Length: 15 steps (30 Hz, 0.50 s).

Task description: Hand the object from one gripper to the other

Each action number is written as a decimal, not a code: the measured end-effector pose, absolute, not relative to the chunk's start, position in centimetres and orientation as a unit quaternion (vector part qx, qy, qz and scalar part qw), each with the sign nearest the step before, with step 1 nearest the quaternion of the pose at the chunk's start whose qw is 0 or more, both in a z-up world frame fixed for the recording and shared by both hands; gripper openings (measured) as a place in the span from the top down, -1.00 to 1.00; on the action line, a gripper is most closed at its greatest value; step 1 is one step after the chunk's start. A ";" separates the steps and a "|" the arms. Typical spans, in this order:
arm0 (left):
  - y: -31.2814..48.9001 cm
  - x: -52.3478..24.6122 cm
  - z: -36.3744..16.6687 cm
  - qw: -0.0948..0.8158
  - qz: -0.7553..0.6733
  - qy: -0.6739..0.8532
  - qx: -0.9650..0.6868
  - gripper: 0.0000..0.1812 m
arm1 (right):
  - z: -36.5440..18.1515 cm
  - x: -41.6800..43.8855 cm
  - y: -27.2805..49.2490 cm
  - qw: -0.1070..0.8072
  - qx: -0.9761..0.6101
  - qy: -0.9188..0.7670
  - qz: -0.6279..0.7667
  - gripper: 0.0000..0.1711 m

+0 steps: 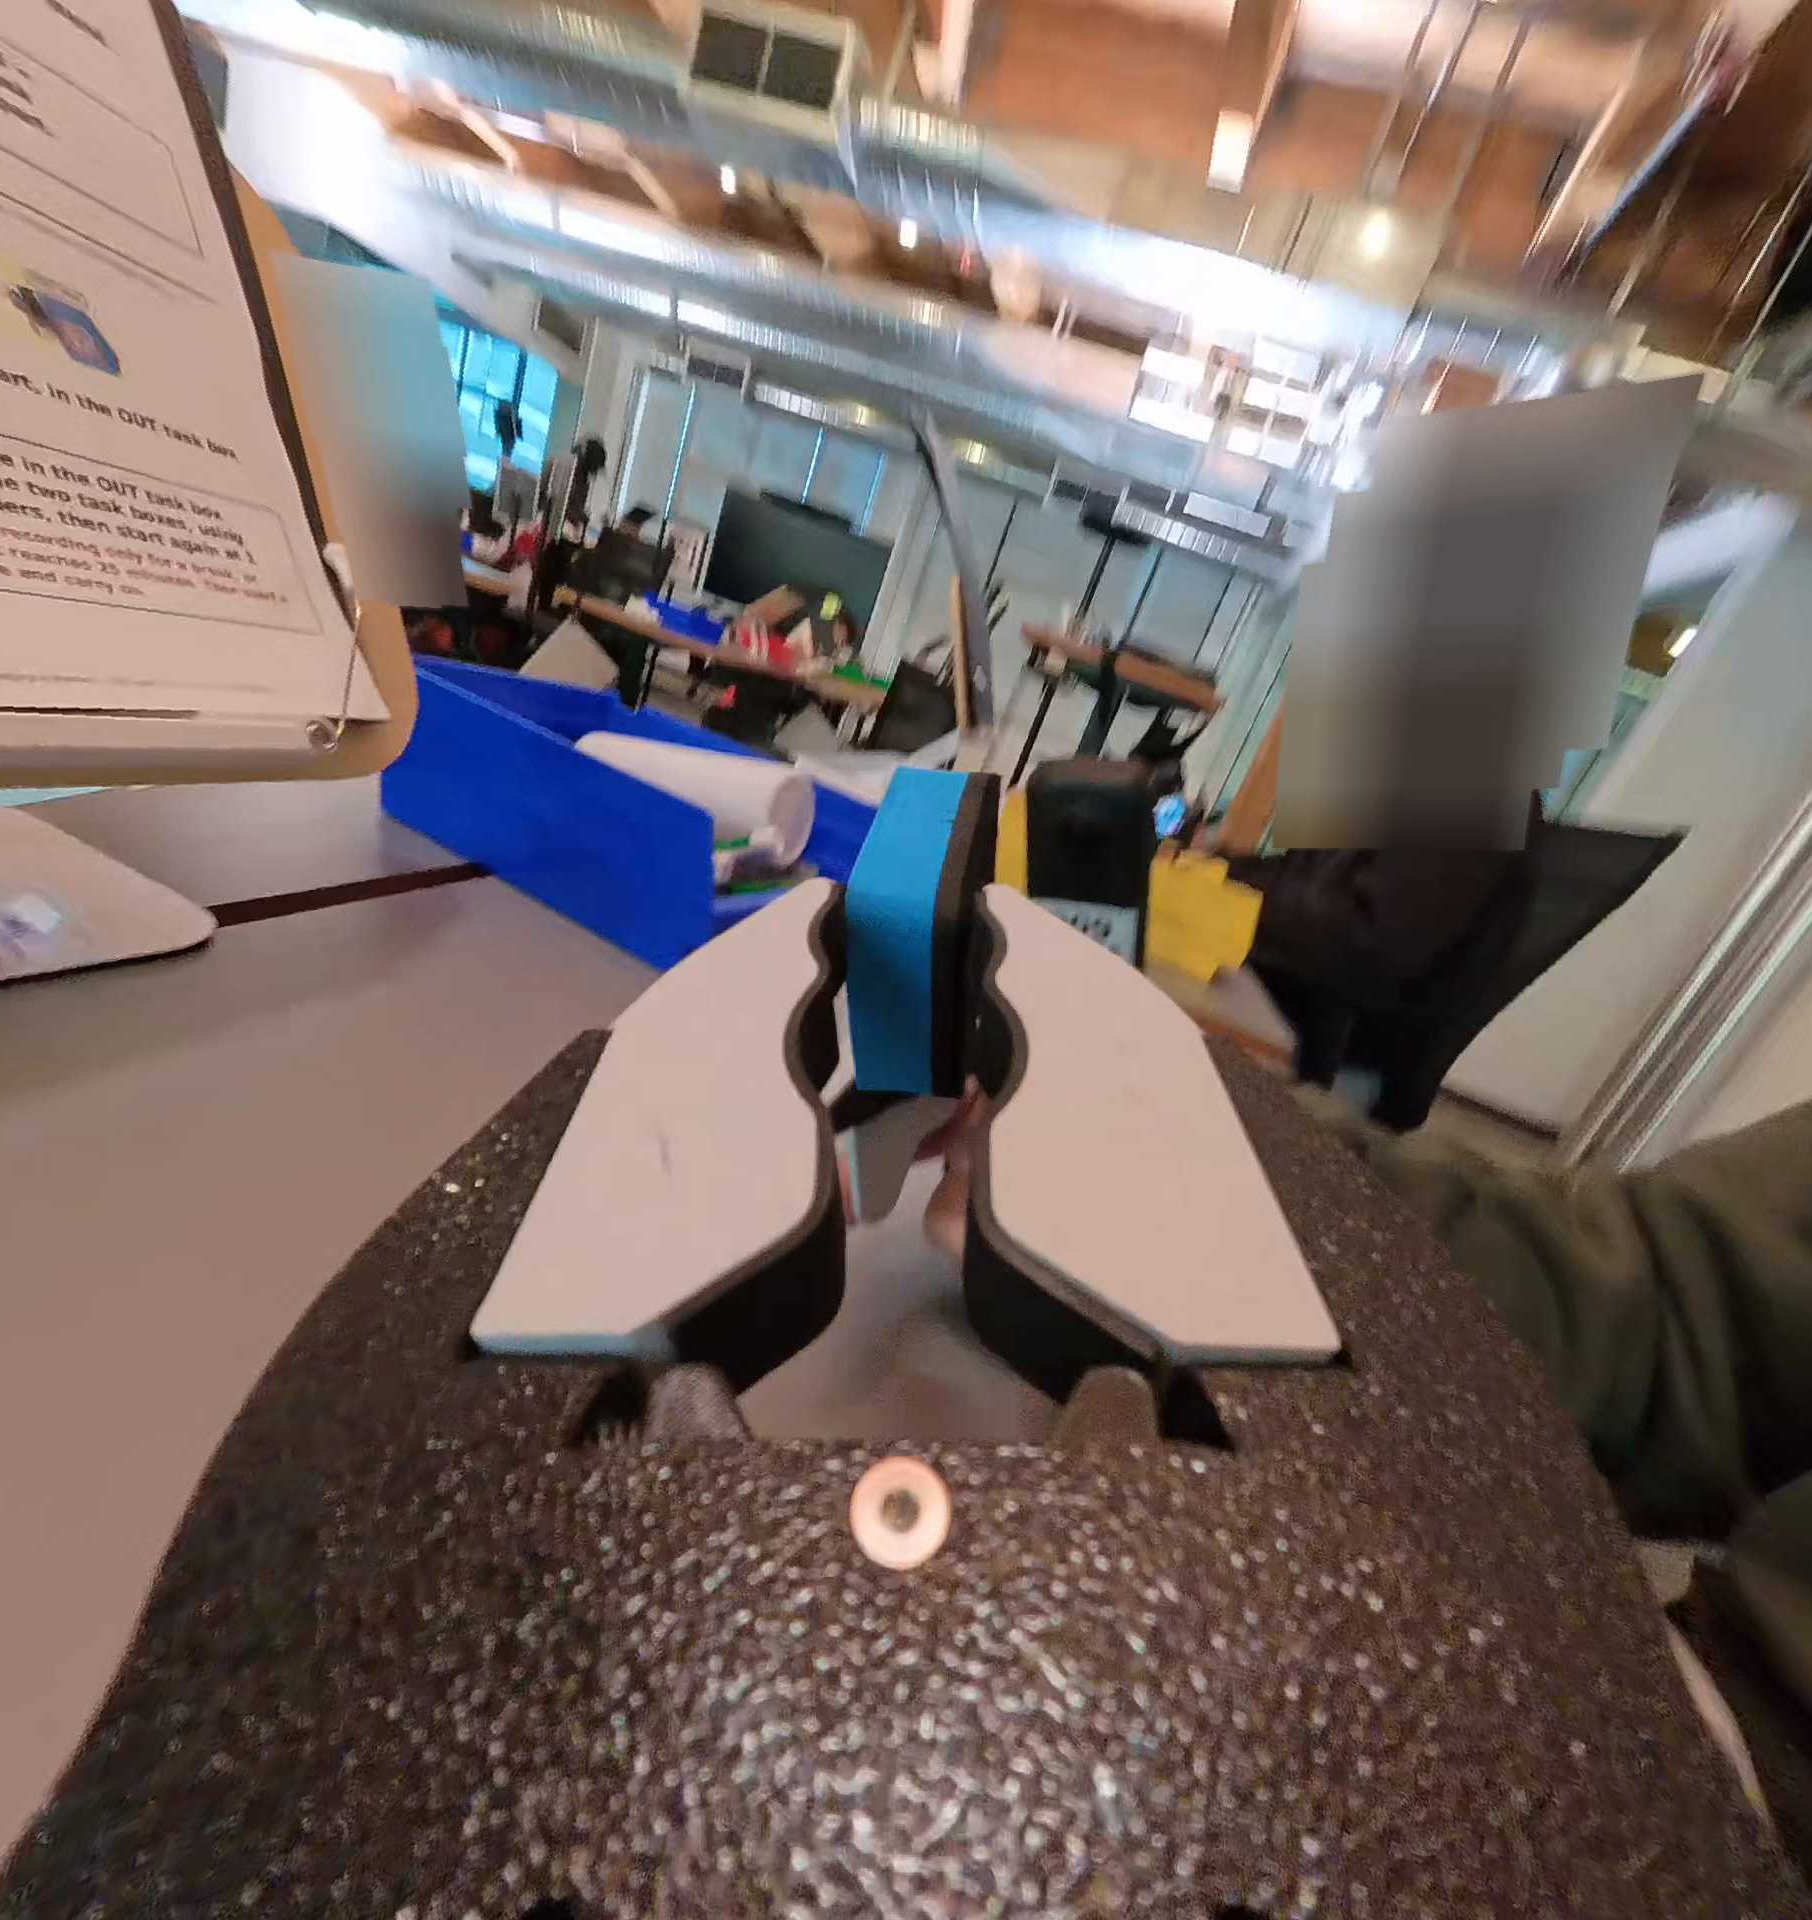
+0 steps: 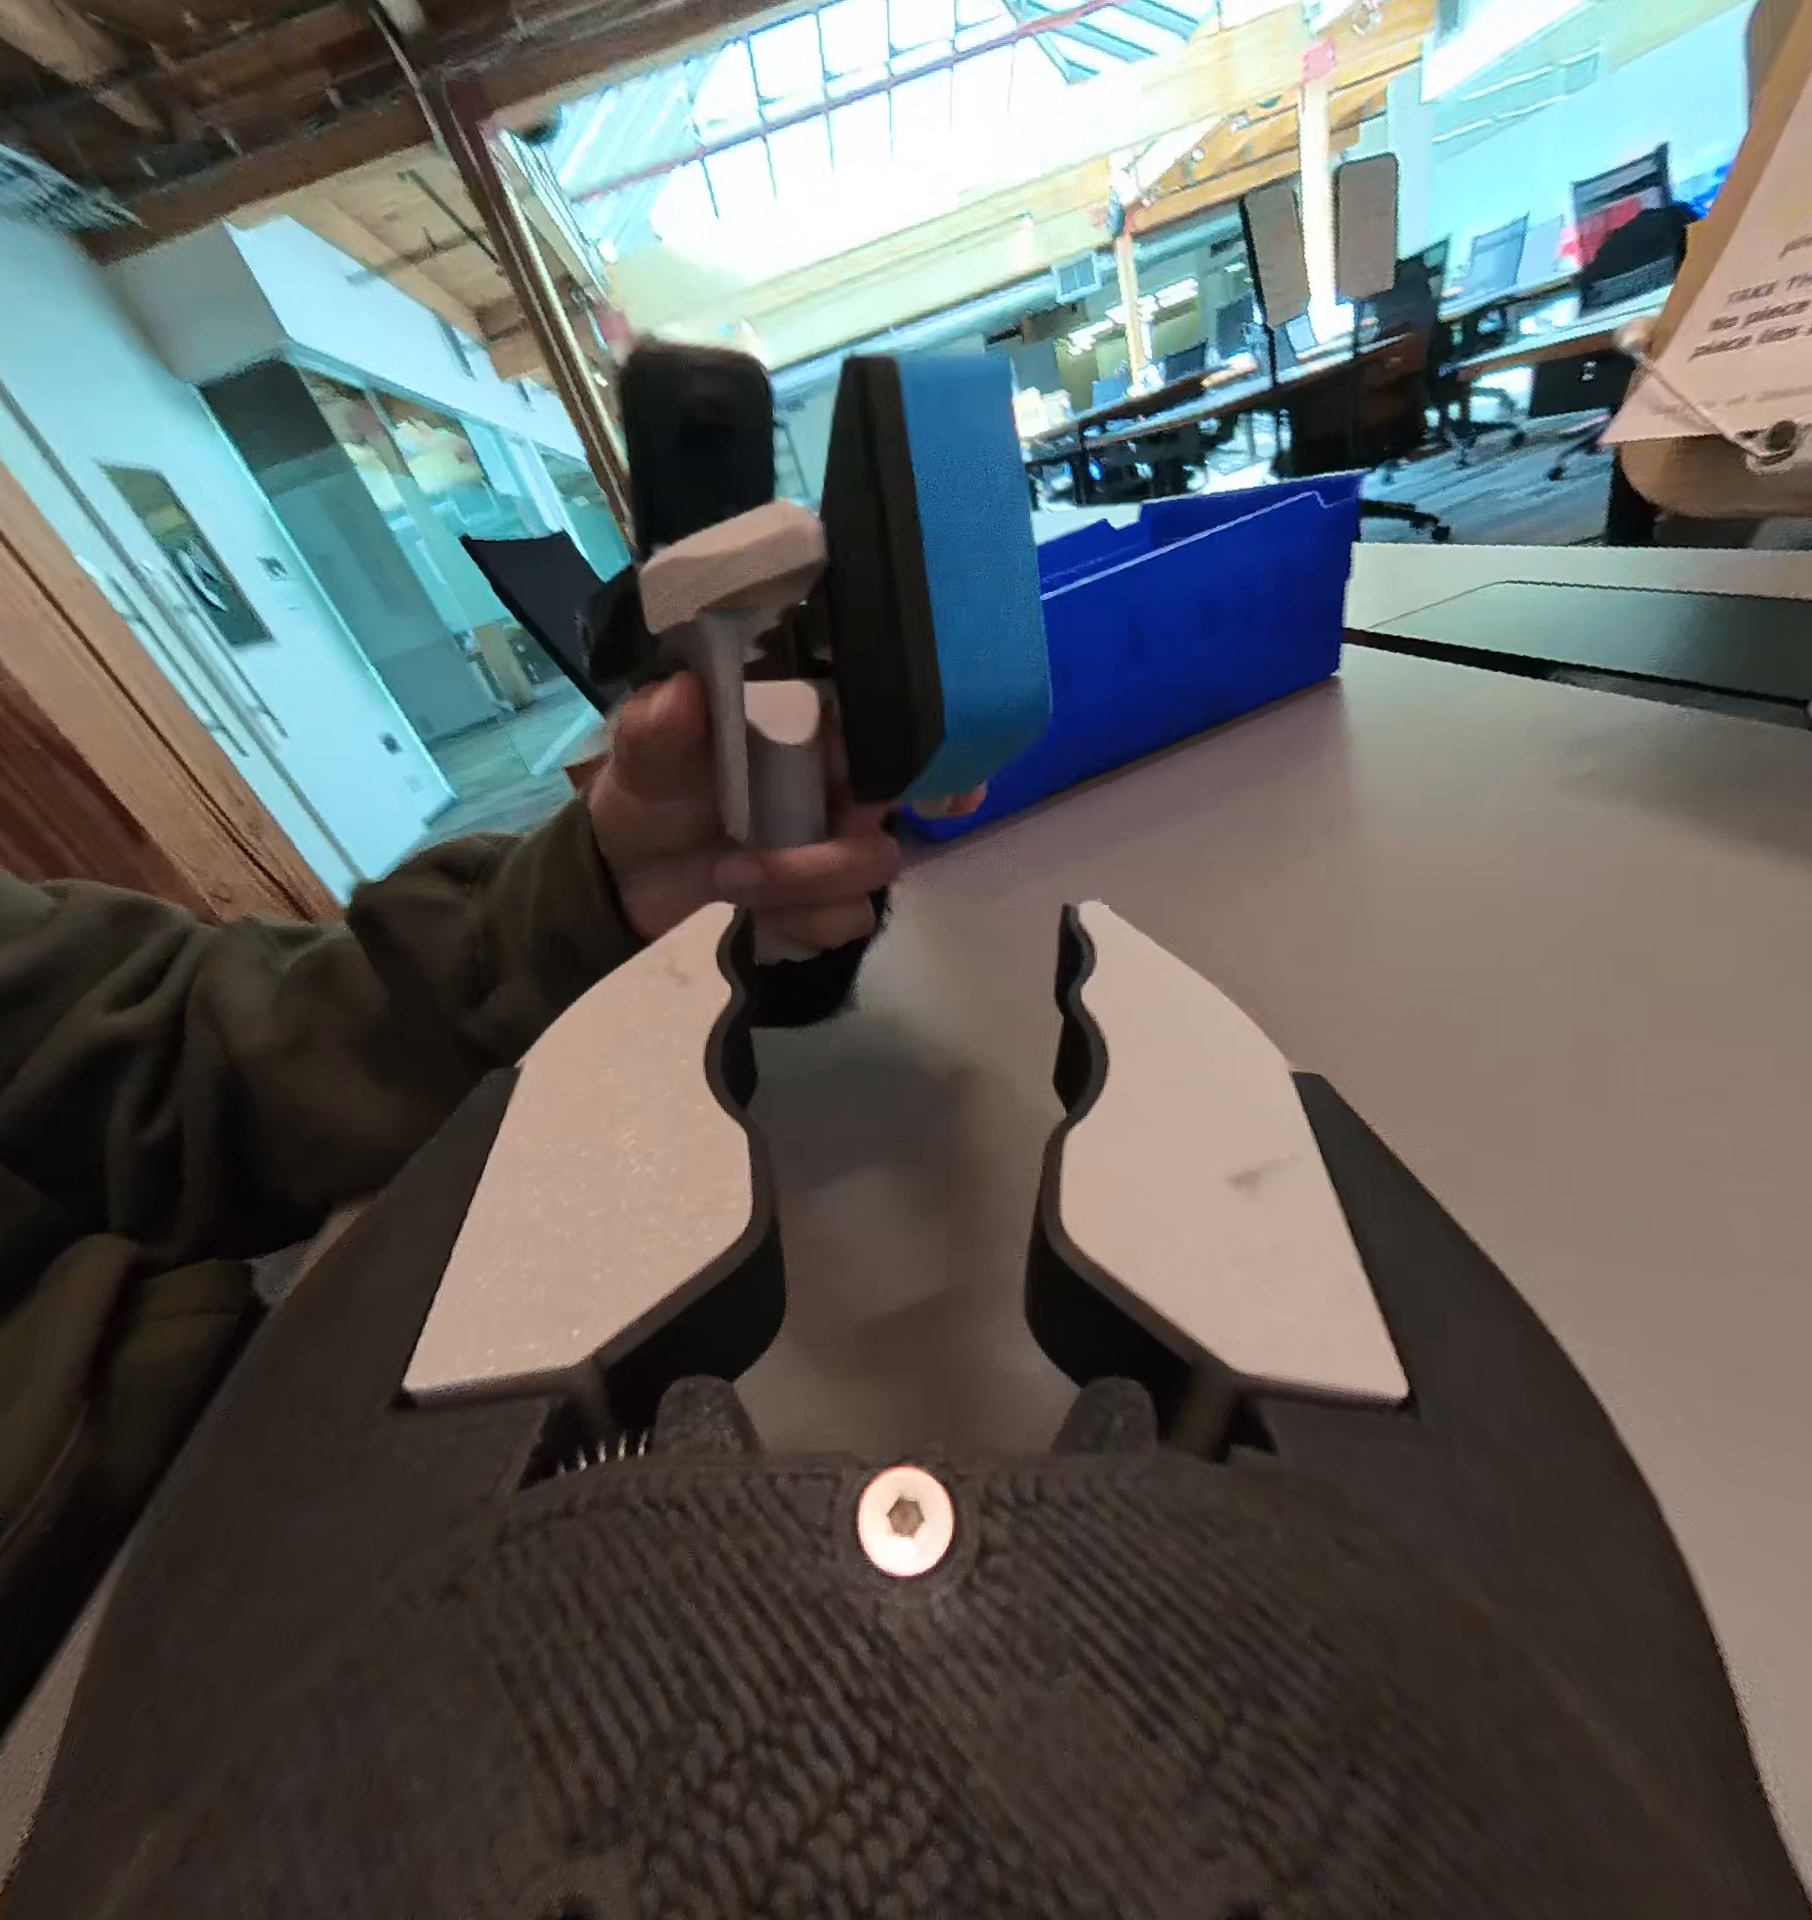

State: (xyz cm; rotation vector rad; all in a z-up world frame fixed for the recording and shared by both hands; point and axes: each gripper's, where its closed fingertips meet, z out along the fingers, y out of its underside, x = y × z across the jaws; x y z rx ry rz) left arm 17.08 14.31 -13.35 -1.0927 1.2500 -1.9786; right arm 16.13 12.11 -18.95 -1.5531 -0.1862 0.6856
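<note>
A foam block (image 1: 897, 935) with a blue face and a black face stands upright between the fingers of my left gripper (image 1: 912, 904), which is shut on it above the grey table (image 1: 206, 1143). In the right wrist view the same block (image 2: 943, 582) is held up in the air by the left gripper (image 2: 777, 665), with a hand (image 2: 673, 831) around its handle. My right gripper (image 2: 902, 920) is open and empty. It sits lower than the block and a short way in front of it, not touching it.
A blue bin (image 1: 549, 800) with a white roll (image 1: 704, 779) stands on the table behind the block; it also shows in the right wrist view (image 2: 1193, 613). A stand with printed sheets (image 1: 102, 416) is at the left. A yellow and black object (image 1: 1193, 914) lies beyond. There is about 6 cm between the tips of the two grippers.
</note>
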 end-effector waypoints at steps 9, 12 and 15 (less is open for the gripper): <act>12.9 17.2 -12.9 0.263 -0.769 0.438 -0.385 0.77 | -16.6 16.6 11.9 0.699 -0.601 -0.017 0.386 0.70; 13.0 17.4 -13.1 0.277 -0.762 0.438 -0.387 0.76 | -16.4 16.7 11.8 0.713 -0.603 -0.026 0.356 0.74; 12.7 17.5 -13.1 0.284 -0.761 0.438 -0.385 0.76 | -16.3 16.6 11.7 0.717 -0.603 -0.034 0.349 0.71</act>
